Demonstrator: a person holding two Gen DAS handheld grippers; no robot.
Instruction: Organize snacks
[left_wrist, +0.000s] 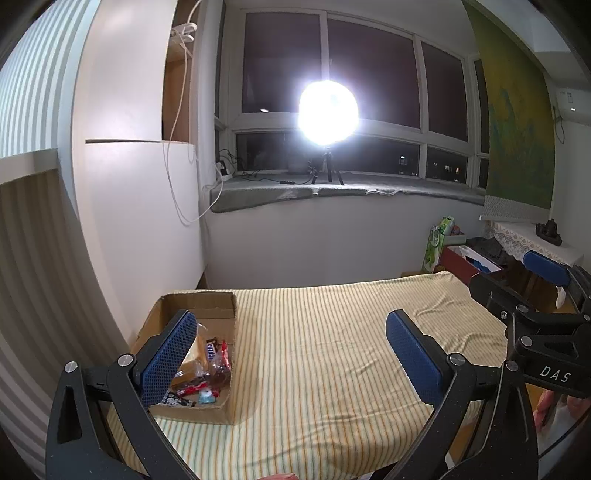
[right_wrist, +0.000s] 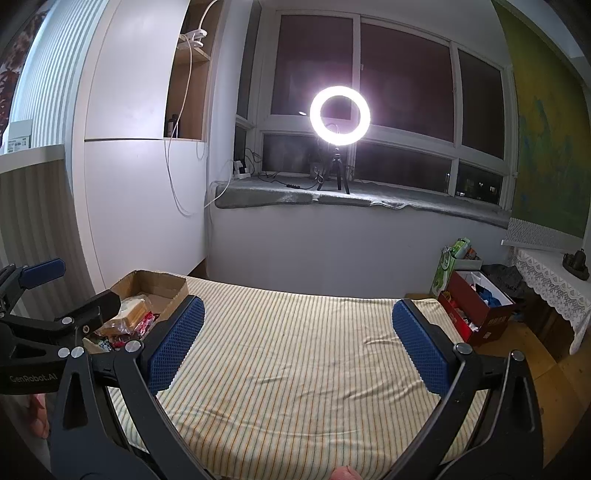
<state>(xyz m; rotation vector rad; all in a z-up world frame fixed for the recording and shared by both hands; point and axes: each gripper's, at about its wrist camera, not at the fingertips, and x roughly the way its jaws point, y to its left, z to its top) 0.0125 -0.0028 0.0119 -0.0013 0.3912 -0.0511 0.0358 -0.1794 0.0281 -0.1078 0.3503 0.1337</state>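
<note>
The left gripper (left_wrist: 295, 354) is held wide open above a striped cloth (left_wrist: 332, 350), nothing between its blue pads (left_wrist: 170, 358). A cardboard box (left_wrist: 218, 306) of wrapped snacks (left_wrist: 210, 369) is seen at the cloth's left edge. The right gripper (left_wrist: 532, 295) is glimpsed at the right margin.

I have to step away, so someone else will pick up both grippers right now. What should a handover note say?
Left gripper: open, holding nothing, hovering over the striped cloth next to the cardboard box.
Right gripper: open, holding nothing, over the middle of the cloth.
Snacks: all the wrapped snacks in view lie inside the box at the table's left edge, including a bagged sandwich and small candy bars.
Done: no snacks remain loose on the cloth.
Left: possibly nothing; check the box contents, since parts are hidden behind the left gripper's finger.
</note>
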